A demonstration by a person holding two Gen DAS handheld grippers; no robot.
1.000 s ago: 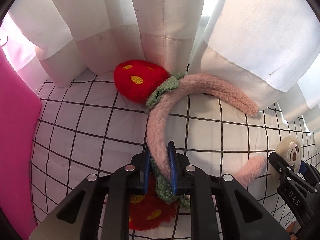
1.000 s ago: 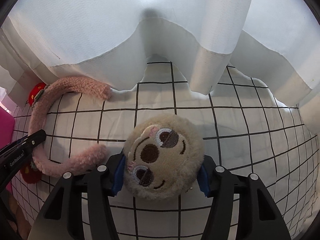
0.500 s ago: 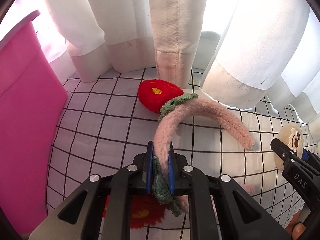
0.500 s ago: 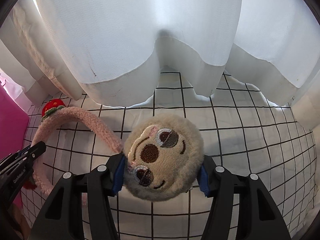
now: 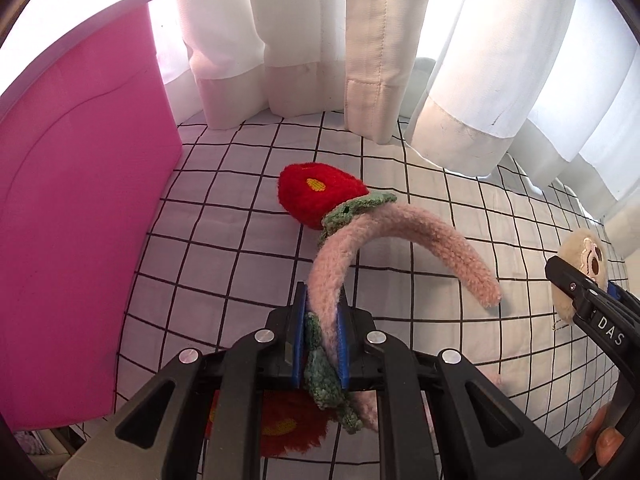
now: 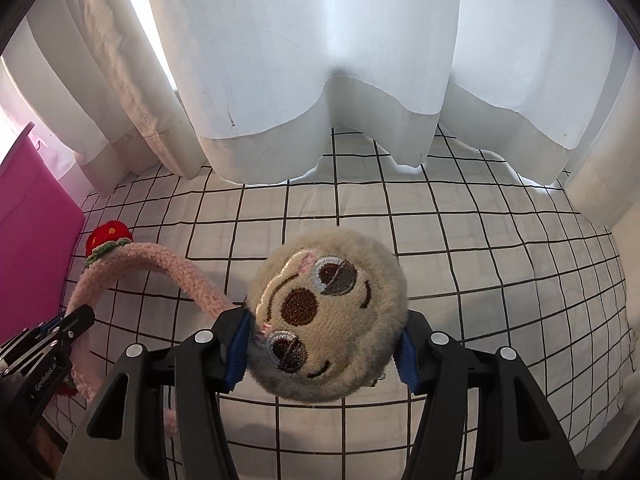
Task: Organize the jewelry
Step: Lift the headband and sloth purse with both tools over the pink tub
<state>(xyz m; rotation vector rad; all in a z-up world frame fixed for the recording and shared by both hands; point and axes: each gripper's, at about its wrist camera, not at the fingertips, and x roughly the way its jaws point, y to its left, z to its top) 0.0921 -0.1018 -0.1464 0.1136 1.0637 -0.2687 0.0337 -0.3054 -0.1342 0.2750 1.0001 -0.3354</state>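
My left gripper (image 5: pixel 320 332) is shut on a fuzzy pink headband (image 5: pixel 400 236) and holds it above the checked cloth. The headband carries a red strawberry pom (image 5: pixel 320 192) with green leaves at its far end and a second red one (image 5: pixel 280 424) under my fingers. My right gripper (image 6: pixel 324 336) is shut on a round beige plush animal face (image 6: pixel 328 312), held off the cloth. The headband also shows in the right wrist view (image 6: pixel 160 264) at the left, and the plush face shows in the left wrist view (image 5: pixel 580 272) at the right.
A tall pink box (image 5: pixel 80 208) stands at the left on the white checked cloth (image 5: pixel 240 240); it also shows in the right wrist view (image 6: pixel 32 240). White curtains (image 6: pixel 320 80) hang along the back edge. The cloth (image 6: pixel 500 280) extends to the right.
Both grippers have risen and pulled back from the curtain with their loads. The headband has lifted off the cloth, and the pink box has come further into the left view.
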